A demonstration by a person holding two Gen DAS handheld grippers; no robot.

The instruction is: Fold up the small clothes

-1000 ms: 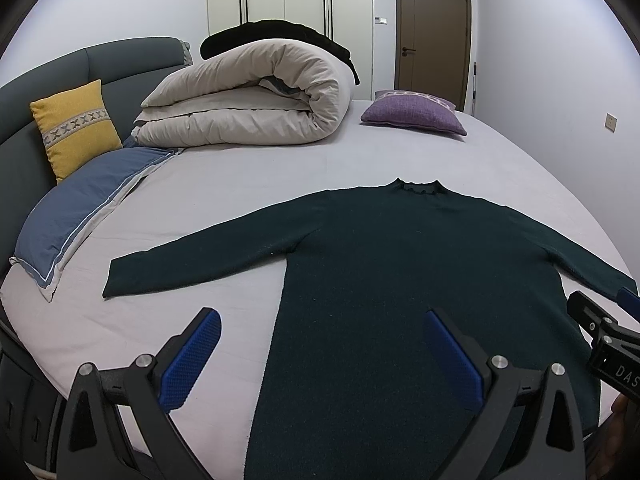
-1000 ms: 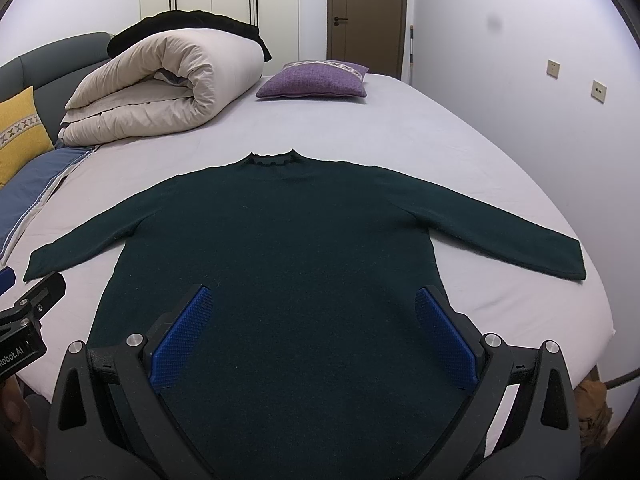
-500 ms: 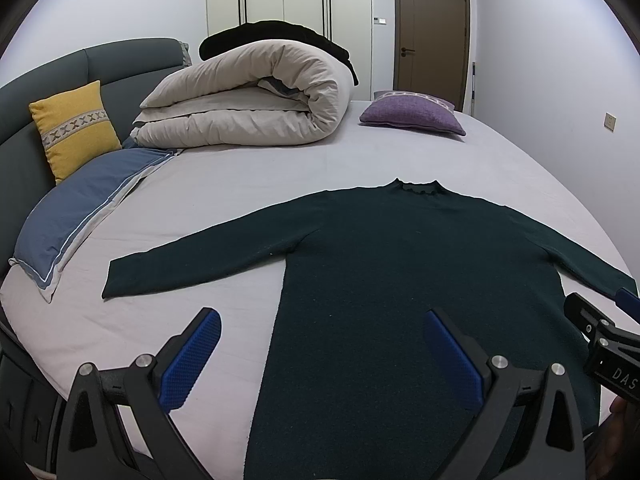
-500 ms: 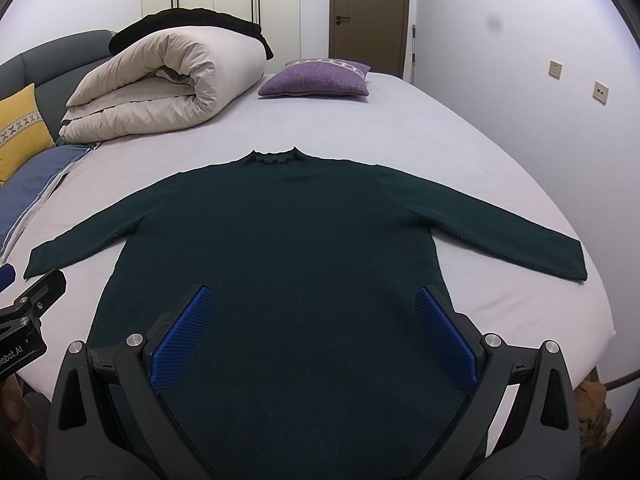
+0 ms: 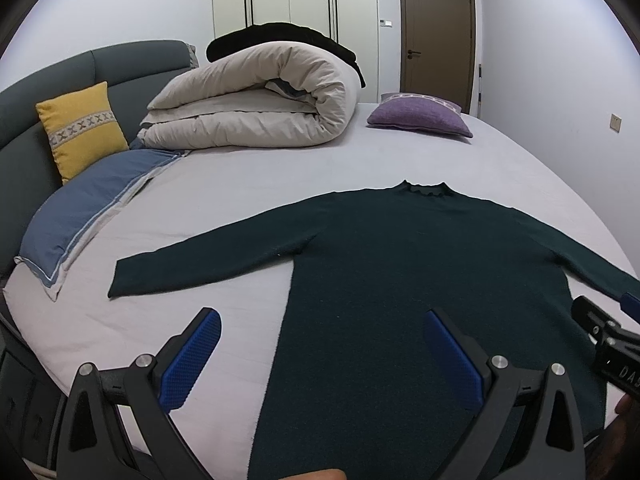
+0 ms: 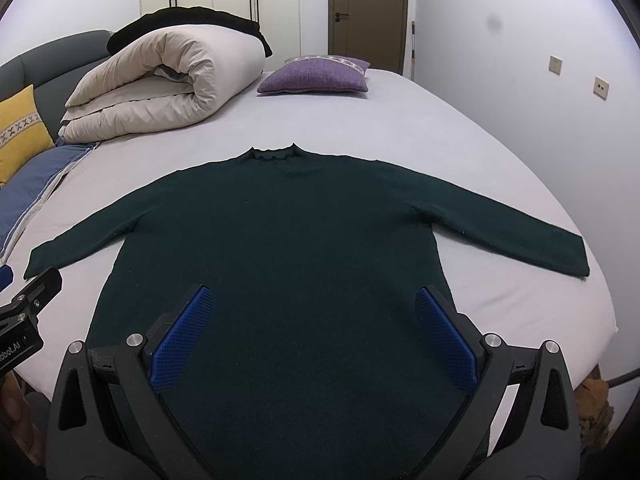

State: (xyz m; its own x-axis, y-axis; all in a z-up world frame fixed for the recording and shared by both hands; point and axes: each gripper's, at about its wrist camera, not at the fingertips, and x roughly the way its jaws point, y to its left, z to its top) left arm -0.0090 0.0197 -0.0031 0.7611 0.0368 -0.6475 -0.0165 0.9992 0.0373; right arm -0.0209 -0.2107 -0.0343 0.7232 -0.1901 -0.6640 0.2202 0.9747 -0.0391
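Sweater [image 6: 280, 248] lies flat beneath both hand-held grippers (jaws spread).
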